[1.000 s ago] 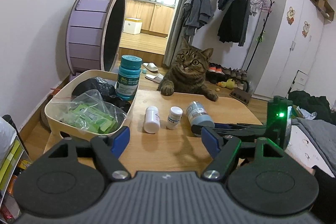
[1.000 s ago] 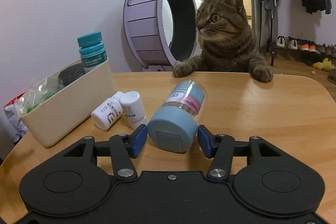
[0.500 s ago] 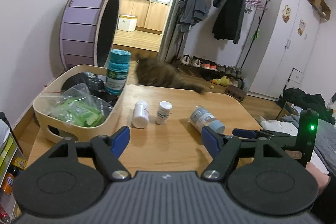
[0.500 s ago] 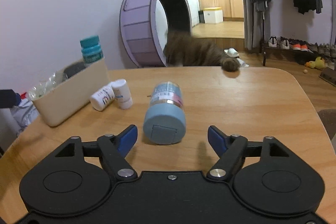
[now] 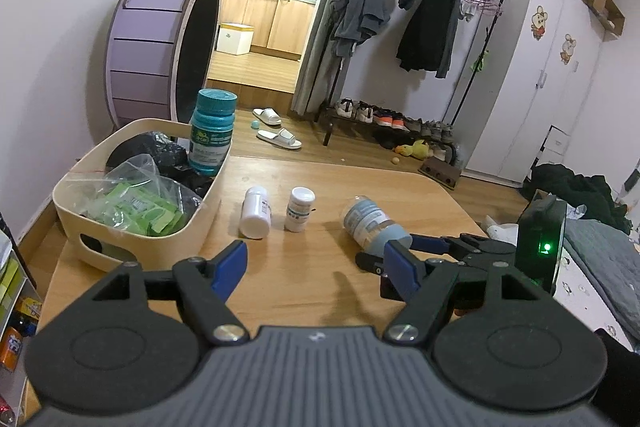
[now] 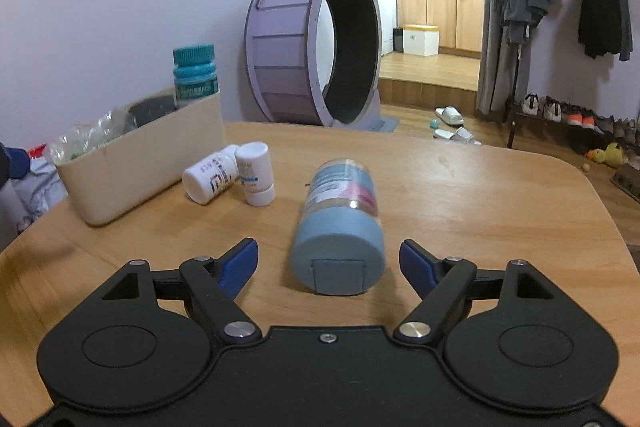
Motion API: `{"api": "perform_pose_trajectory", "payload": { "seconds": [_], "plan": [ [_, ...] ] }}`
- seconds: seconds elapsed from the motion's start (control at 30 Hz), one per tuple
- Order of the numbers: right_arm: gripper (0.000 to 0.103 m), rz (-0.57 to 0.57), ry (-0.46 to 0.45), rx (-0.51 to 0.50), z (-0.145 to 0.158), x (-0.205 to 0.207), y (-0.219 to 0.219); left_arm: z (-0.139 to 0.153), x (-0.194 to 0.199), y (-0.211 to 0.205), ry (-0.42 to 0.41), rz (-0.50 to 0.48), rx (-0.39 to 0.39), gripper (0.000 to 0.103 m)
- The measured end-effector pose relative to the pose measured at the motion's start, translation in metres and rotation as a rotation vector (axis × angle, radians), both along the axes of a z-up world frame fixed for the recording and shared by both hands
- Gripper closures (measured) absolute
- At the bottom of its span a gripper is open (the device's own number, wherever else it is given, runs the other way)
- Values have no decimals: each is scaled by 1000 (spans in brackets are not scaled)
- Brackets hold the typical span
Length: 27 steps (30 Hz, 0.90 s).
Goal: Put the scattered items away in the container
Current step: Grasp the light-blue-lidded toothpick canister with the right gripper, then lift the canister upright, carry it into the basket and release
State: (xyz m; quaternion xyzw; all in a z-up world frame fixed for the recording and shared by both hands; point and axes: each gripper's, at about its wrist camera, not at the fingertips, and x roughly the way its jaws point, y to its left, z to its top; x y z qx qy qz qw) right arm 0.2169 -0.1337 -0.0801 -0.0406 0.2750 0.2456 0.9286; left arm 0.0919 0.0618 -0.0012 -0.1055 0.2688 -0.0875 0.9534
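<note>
A beige bin [image 5: 120, 251] [image 6: 132, 183] stands on the wooden table at the left and holds a teal-capped bottle [image 5: 211, 133] [image 6: 195, 75], a bag of green packets [image 5: 132, 205] and a black bag. A blue-capped jar [image 6: 340, 227] [image 5: 374, 223] lies on its side. My right gripper [image 6: 329, 261] is open, its fingers on either side of the jar's cap without touching. Two small white bottles lie and stand beside the bin: one on its side [image 5: 255, 211] [image 6: 210, 179], one upright [image 5: 299, 209] [image 6: 255, 173]. My left gripper [image 5: 316, 263] is open and empty, held above the table's near side.
A purple cat wheel [image 5: 160, 43] [image 6: 316, 47] stands behind the table. A clothes rack [image 5: 420, 11], shoes and slippers are on the floor beyond. The table's far edge [image 6: 440, 143] curves round to the right.
The cat that leaned on the far table edge has dropped down and gone. My right gripper has opened wider and drawn back from the jar. The left gripper rose a little.
</note>
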Motion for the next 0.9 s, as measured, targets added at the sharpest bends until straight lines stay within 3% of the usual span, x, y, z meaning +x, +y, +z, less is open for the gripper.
{"api": "perform_pose_trajectory", "payload": {
  "seconds": [0.13, 0.7, 0.9],
  "plan": [
    [53, -1, 17, 6, 0, 3, -5, 0, -1, 0, 1, 0, 0, 29],
    [54, 72, -58, 34, 39, -21, -20, -1, -12, -4, 12, -14, 9, 29],
    [53, 92, -60, -2, 38, -18, -10, 2, -14, -7, 10, -18, 14, 29]
  ]
}}
